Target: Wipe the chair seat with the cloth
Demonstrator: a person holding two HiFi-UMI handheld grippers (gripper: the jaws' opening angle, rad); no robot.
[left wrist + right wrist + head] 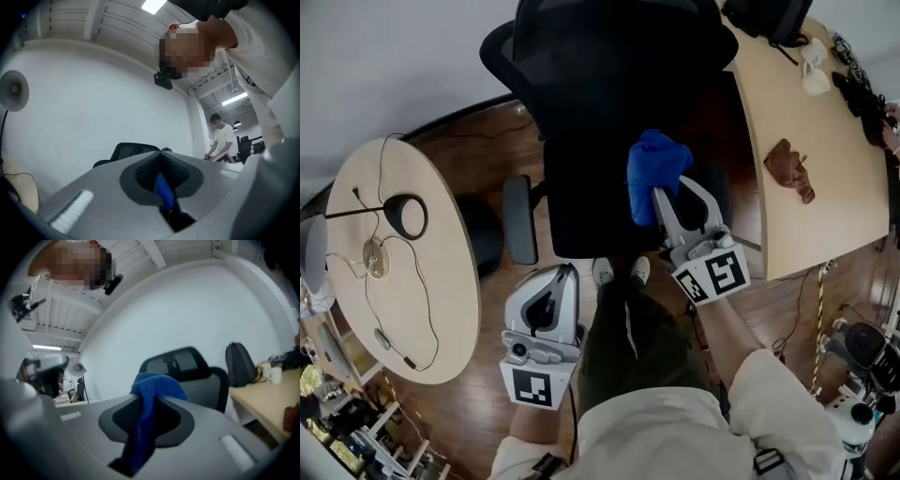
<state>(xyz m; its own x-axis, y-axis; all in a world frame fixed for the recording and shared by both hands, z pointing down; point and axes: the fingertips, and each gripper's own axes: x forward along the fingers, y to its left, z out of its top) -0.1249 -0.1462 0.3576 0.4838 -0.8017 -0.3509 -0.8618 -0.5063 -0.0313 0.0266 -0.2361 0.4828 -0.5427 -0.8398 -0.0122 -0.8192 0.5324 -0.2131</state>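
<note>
A black office chair stands in front of me, its seat (586, 202) in the middle of the head view. My right gripper (663, 194) is over the seat's right part, shut on a bunched blue cloth (654, 171) that bulges beyond its tips. In the right gripper view the cloth (157, 383) hangs between the jaws of that gripper (147, 399), with the chair back (187, 363) behind. My left gripper (563, 274) is held low by my left leg, short of the seat's front edge, its jaws together on nothing. The left gripper (161, 151) points up at the chair back (129, 149).
A round table (450, 309) with cables and a headset stands at the left. A wooden desk (830, 197) at the right carries a brown object (789, 169), white cups (814, 73) and a dark bag (769, 14). The chair's left armrest (520, 220) sticks out. Another person (224, 140) stands far off.
</note>
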